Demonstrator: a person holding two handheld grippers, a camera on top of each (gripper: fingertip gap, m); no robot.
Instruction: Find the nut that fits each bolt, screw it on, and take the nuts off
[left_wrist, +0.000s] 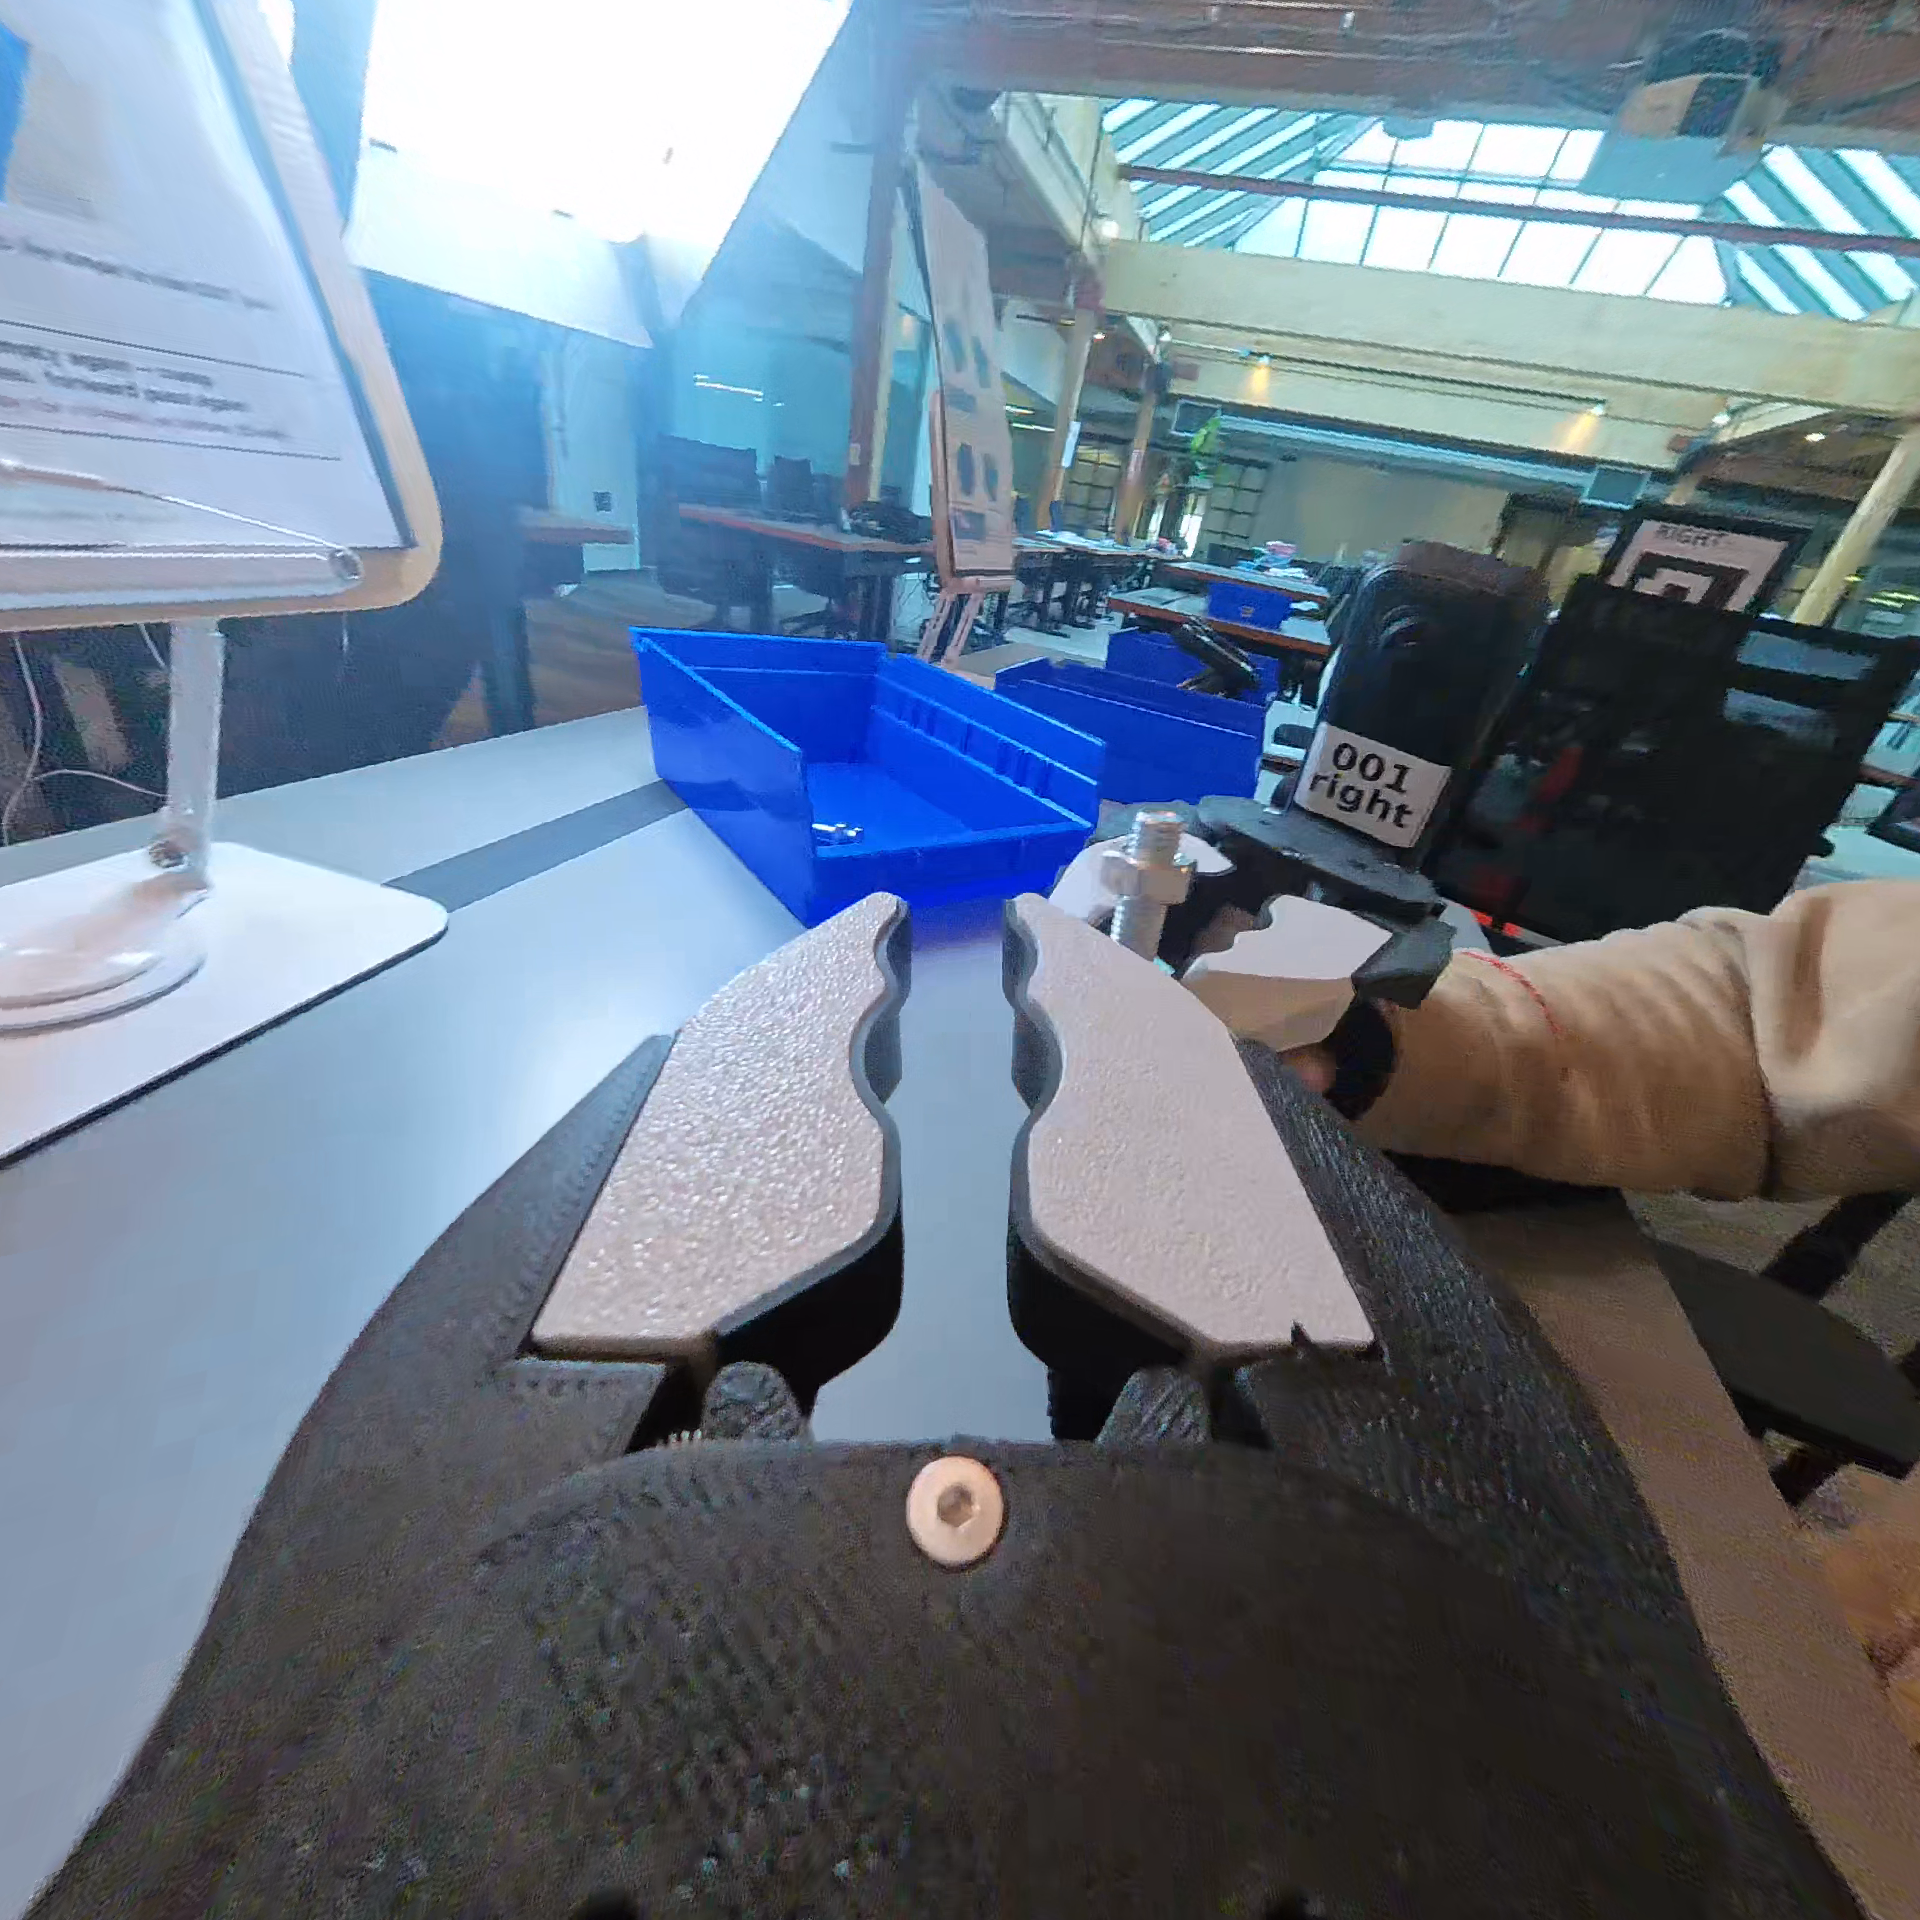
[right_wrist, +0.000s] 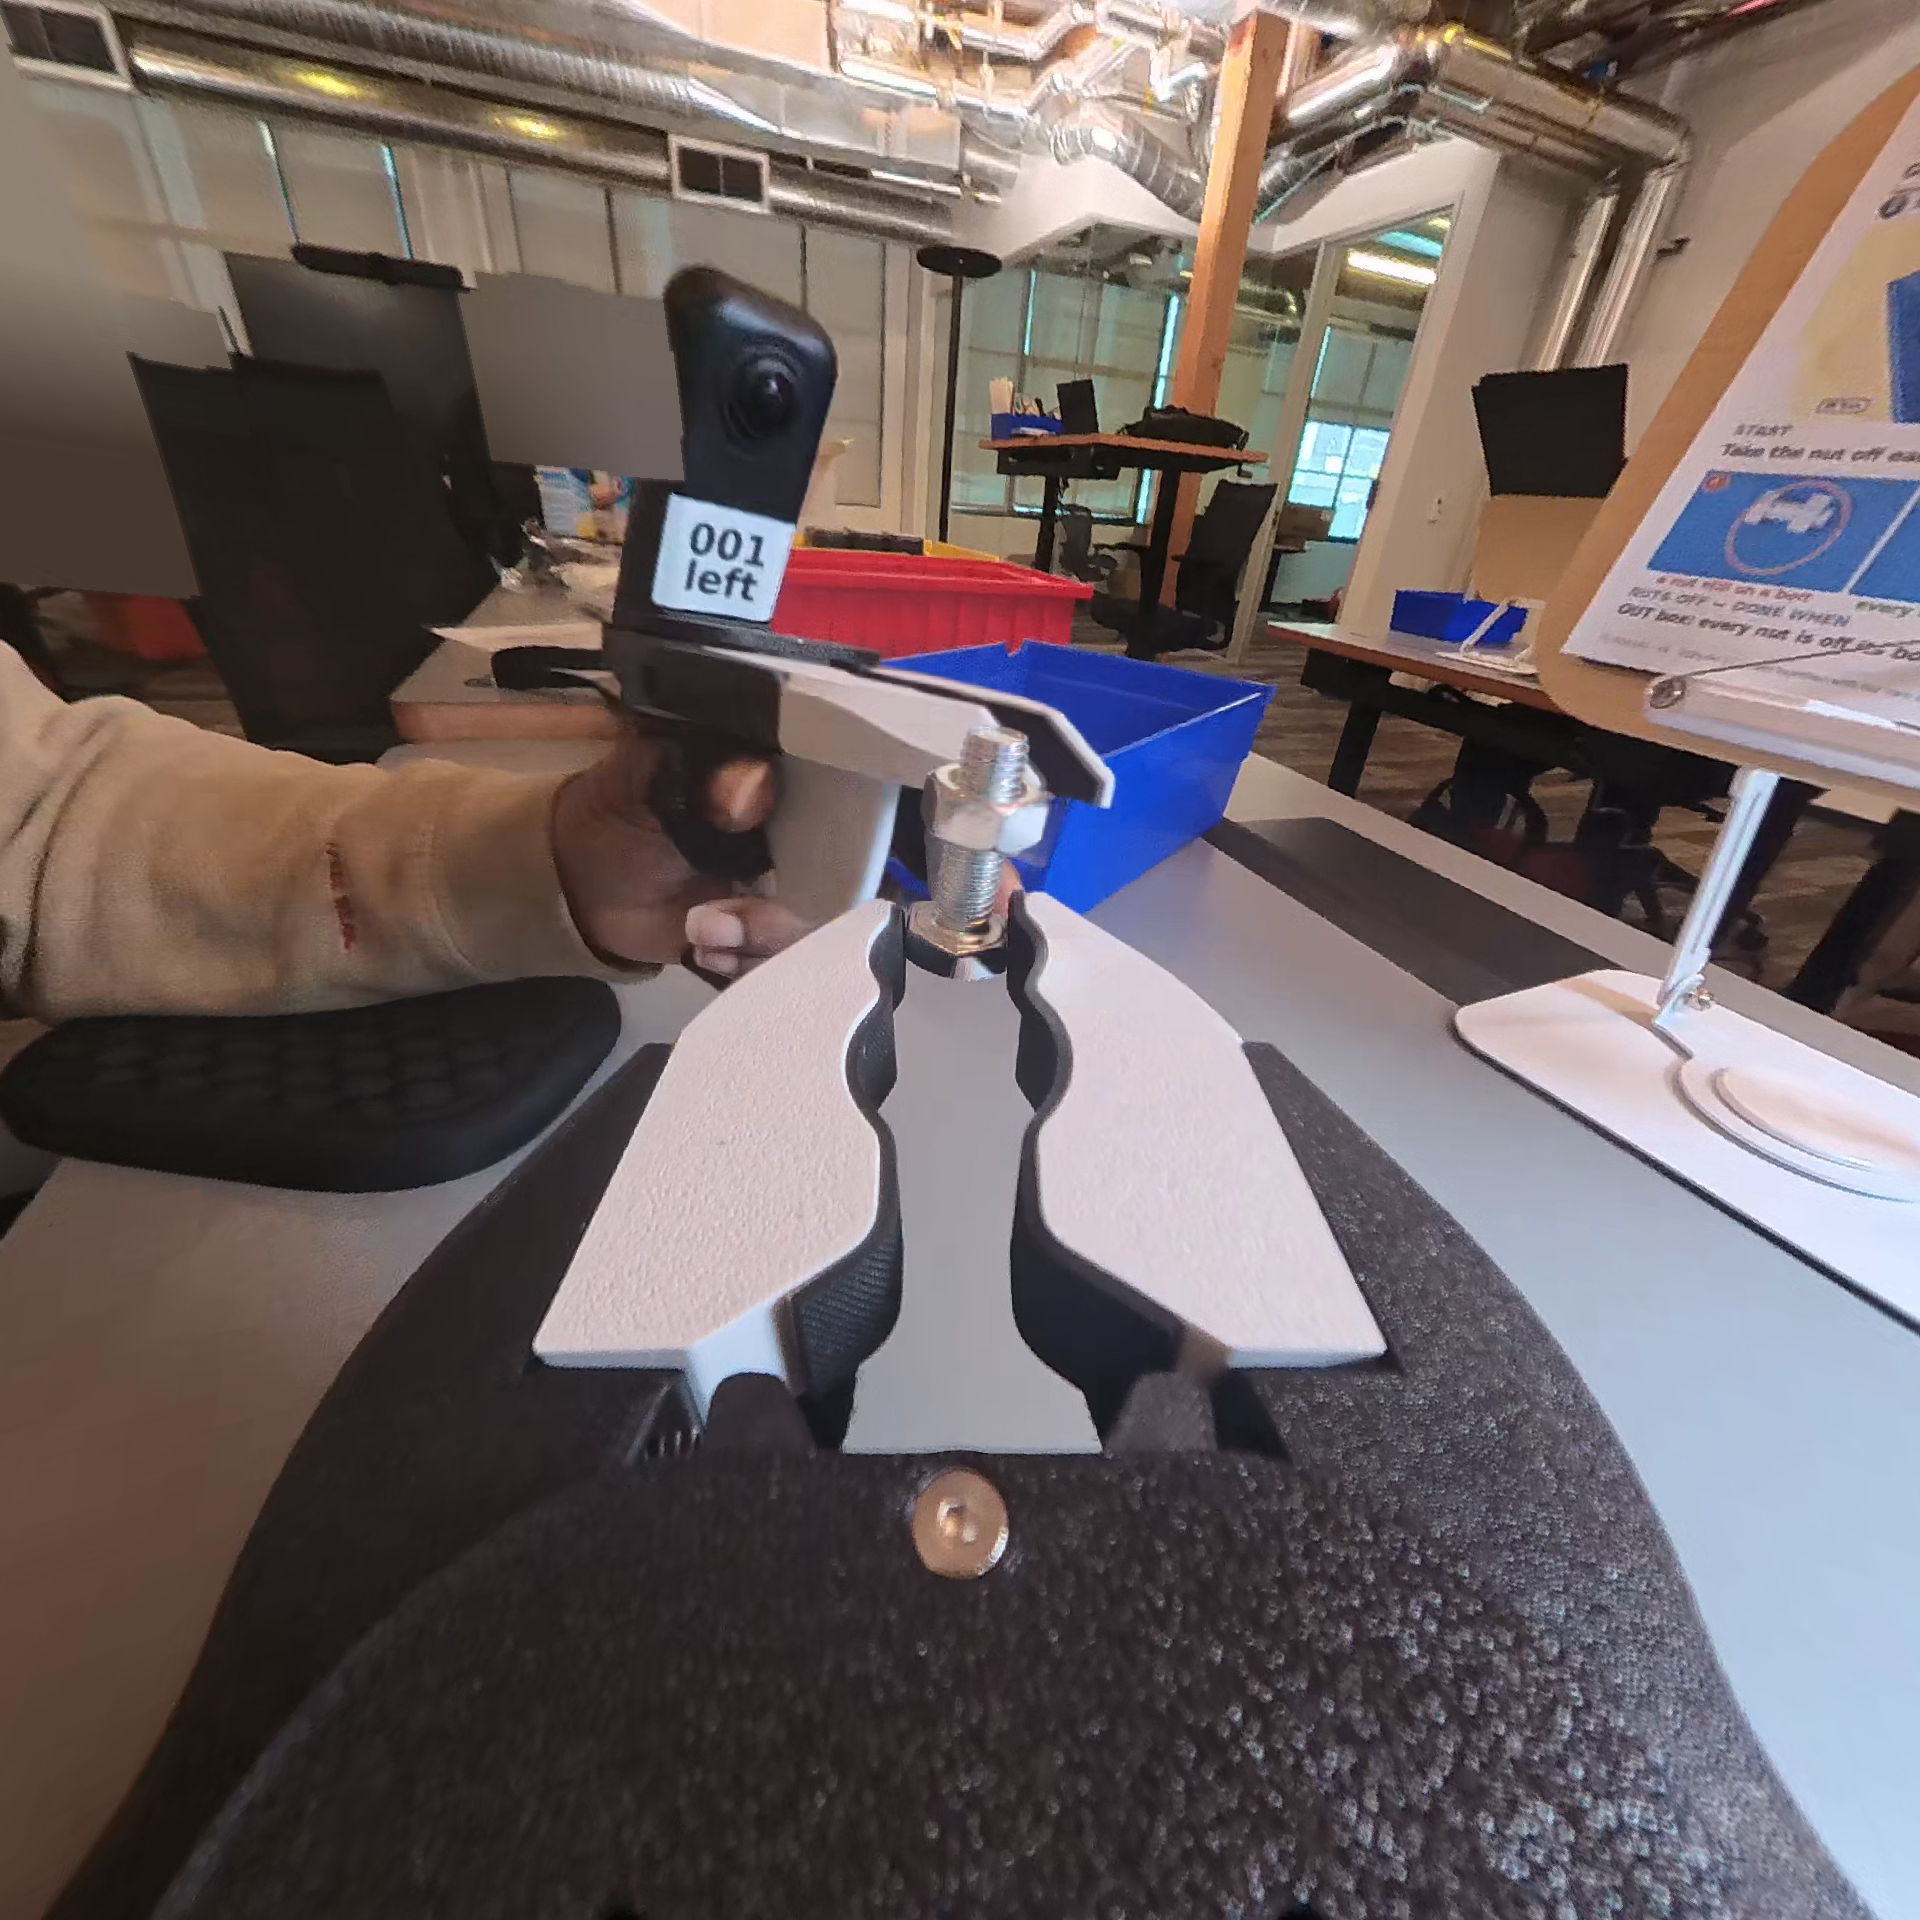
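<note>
One bolt (right_wrist: 961, 883) between right gripper (right_wrist: 956, 940) tips

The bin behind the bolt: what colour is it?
Blue. The bin shows best in the left wrist view, behind the bolt.

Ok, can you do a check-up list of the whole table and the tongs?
Surface: grey table, dark stripe across it.
Job's things: bolt upright, nut threaded on near its top; blue bin holding small metal pieces.
Clutter: sign stand; black padded rest.
Grippers: right tongs shut on the bolt's head; left tongs open, empty, beside the nut.
Cables: nothing seen on the table.
Surroundings: office desks, chairs, red bin.
</note>
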